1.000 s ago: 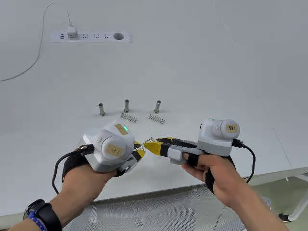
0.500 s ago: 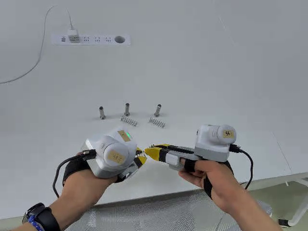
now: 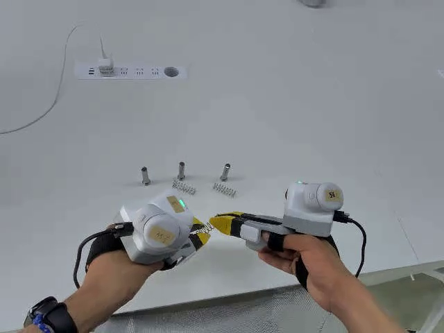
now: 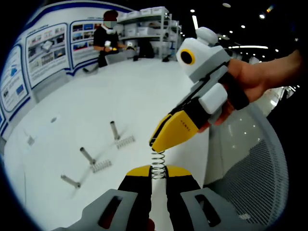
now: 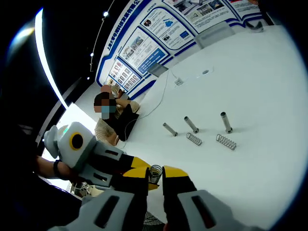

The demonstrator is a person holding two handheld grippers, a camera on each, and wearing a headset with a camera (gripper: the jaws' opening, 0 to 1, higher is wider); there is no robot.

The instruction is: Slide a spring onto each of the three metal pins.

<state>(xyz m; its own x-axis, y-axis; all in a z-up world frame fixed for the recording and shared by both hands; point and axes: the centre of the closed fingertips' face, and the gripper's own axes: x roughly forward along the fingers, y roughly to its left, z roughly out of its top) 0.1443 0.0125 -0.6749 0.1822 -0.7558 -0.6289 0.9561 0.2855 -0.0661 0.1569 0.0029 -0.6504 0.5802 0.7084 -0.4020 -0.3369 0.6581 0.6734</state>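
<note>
Three metal pins stand upright in a row on the white table: left pin [image 3: 146, 175], middle pin [image 3: 181, 170], right pin [image 3: 225, 172]. Two loose springs [image 3: 184, 186] [image 3: 224, 189] lie just in front of them. A third spring [image 3: 203, 227] is held in the air near the table's front edge, between the two grippers, which meet tip to tip. My left gripper [image 4: 156, 172] is shut on its lower end, and the spring [image 4: 157, 162] rises to the right gripper's yellow tip [image 4: 168, 137]. My right gripper [image 5: 154, 173] is shut on the spring [image 5: 155, 172], seen end-on.
A white power strip [image 3: 130, 71] with a plug and cable lies at the back of the table. A mesh chair seat [image 3: 229, 312] shows below the table's front edge. People sit and stand in the background [image 5: 110, 115].
The head camera has shifted. Both grippers stay tip to tip on the spring, and have drawn slightly closer together. The pins and loose springs have not moved.
</note>
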